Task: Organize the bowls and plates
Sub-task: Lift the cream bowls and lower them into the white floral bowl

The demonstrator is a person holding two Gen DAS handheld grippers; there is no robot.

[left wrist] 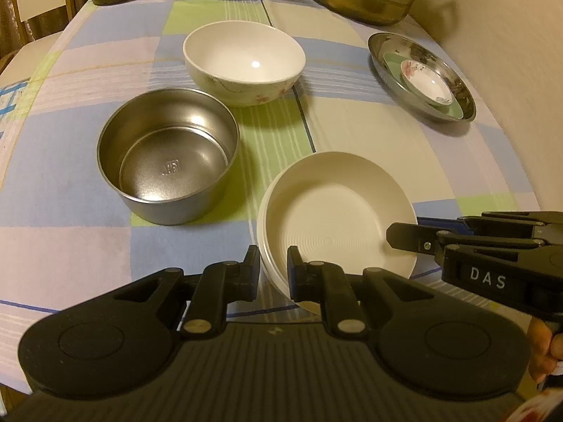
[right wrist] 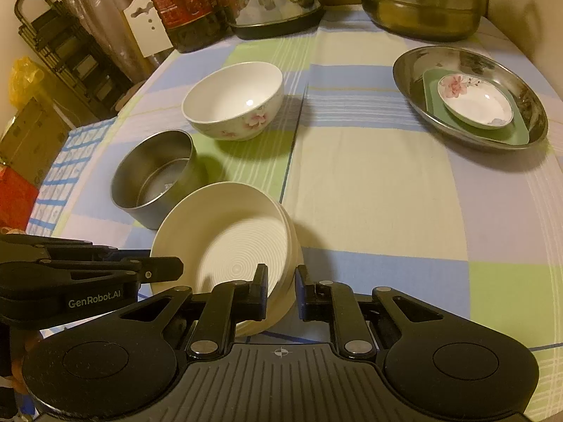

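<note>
Cream plate (left wrist: 334,211) sits low centre of the frame on the desk (left wrist: 369,133), my left tongs (left wrist: 273,267) and right tongs (right wrist: 280,290) each clamped on its opposite rims, steel stack (right wrist: 469,95) upper right.

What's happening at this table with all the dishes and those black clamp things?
A person is tidying dishes using two hand-held tongs. The left tongs and the right tongs are each clamped on the rim of the same cream bowl, one on either side. Nearby on the checked tablecloth sit a steel bowl and a flowered white bowl, both untouched. Off to the side, a steel plate already holds a green dish with a small flowered saucer on it.
</note>
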